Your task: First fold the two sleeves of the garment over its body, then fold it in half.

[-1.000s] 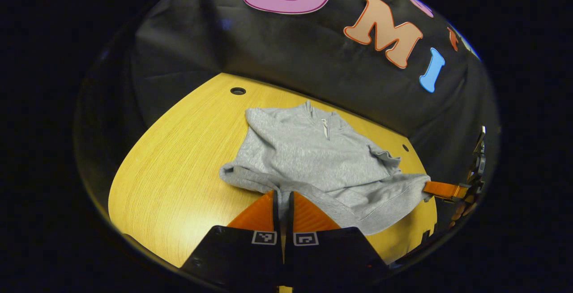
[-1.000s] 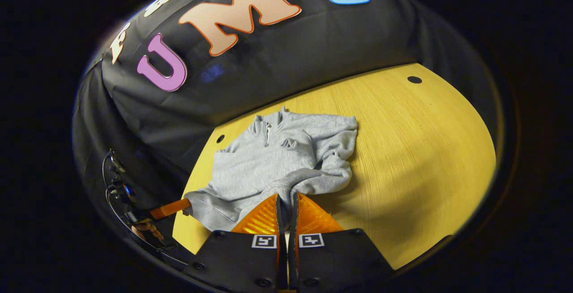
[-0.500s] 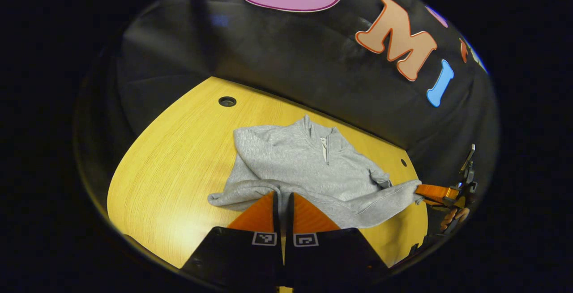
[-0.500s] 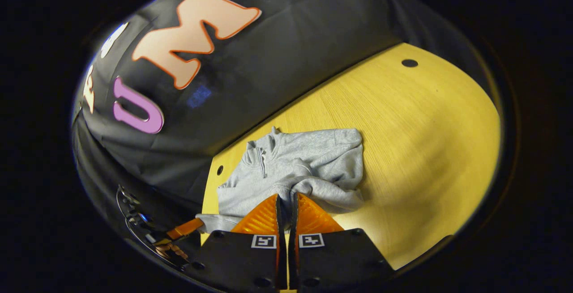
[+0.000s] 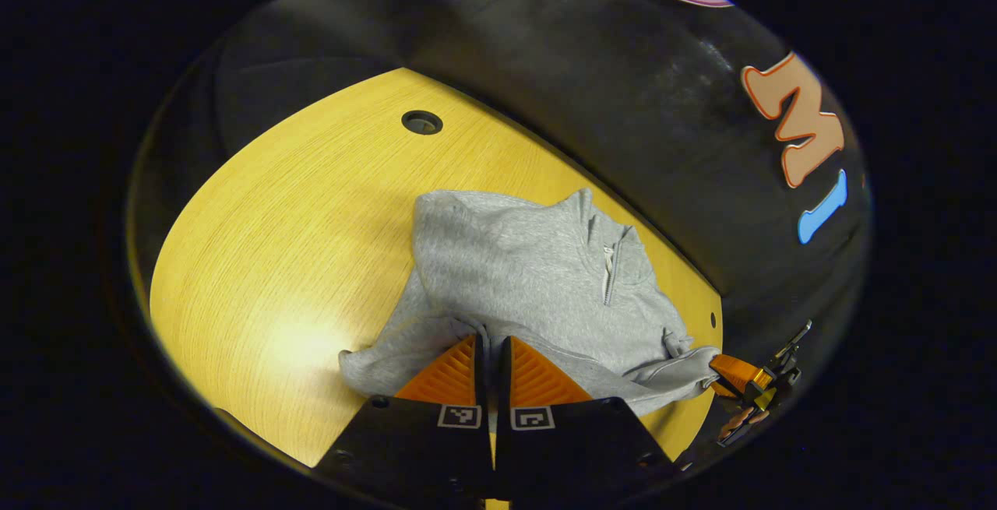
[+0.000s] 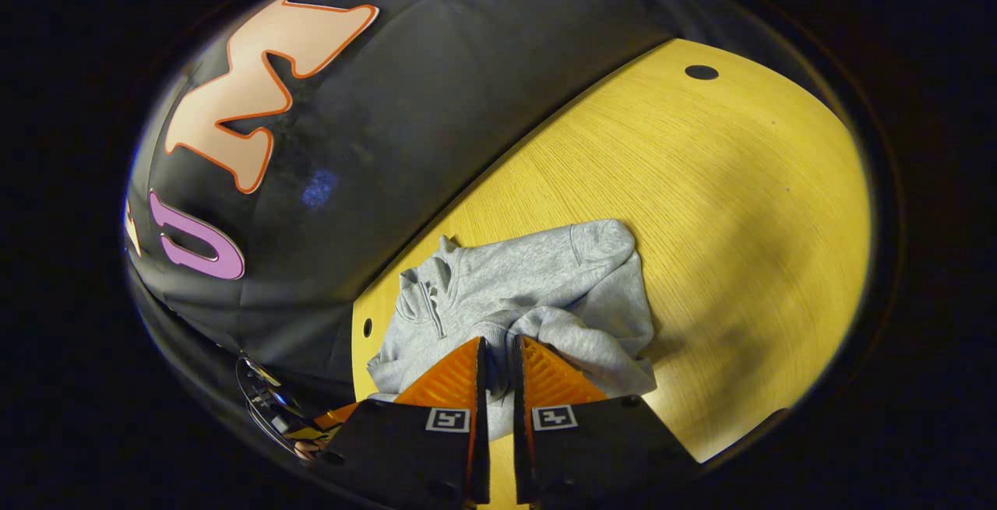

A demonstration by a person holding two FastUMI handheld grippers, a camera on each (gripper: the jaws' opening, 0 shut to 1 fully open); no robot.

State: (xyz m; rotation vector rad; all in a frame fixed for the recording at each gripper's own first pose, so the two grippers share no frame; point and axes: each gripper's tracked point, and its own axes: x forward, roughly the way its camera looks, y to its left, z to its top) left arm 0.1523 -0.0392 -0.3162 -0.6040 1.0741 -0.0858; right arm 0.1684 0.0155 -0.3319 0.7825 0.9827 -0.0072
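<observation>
The garment (image 5: 537, 276) lies on the table (image 5: 288, 245), its collar toward the wall (image 5: 623, 97) behind. The left gripper (image 5: 489, 354) sits at its near hem, and the right gripper (image 6: 497, 358) at the other near corner. 1 hole (image 5: 421, 121) lies far left on the table.

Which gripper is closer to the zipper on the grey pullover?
Hard to call, marginally the right gripper. Both grip the pullover's near hem; the zipper lies ahead and left of it, and ahead and right of the left gripper.
</observation>
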